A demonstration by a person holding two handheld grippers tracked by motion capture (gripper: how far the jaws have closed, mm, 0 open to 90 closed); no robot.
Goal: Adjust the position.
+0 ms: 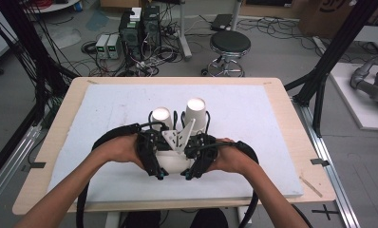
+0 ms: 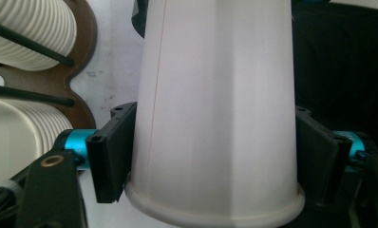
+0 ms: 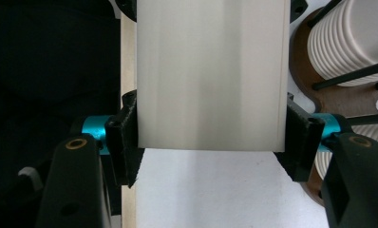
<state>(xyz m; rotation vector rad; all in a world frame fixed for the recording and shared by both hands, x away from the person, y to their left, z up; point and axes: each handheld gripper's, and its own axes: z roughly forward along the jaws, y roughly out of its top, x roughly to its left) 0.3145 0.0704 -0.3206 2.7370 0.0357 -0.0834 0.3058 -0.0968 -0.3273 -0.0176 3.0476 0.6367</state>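
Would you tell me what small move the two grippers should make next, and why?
Probably pull the two grippers slowly apart. The left gripper clamps a white cup near its rolled rim, and the right gripper clamps a white cup end. They look like nested cups being separated, beside the stacks in the cup holder.

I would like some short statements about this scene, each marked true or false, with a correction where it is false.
1. The left gripper is shut on a white paper cup. True.
2. The right gripper is open and holds nothing. False: its jaws press a white paper cup from both sides.
3. Two stacks of ribbed cups stand in a wooden holder. True.
4. A red chair stands beyond the table. False: it is a black stool.
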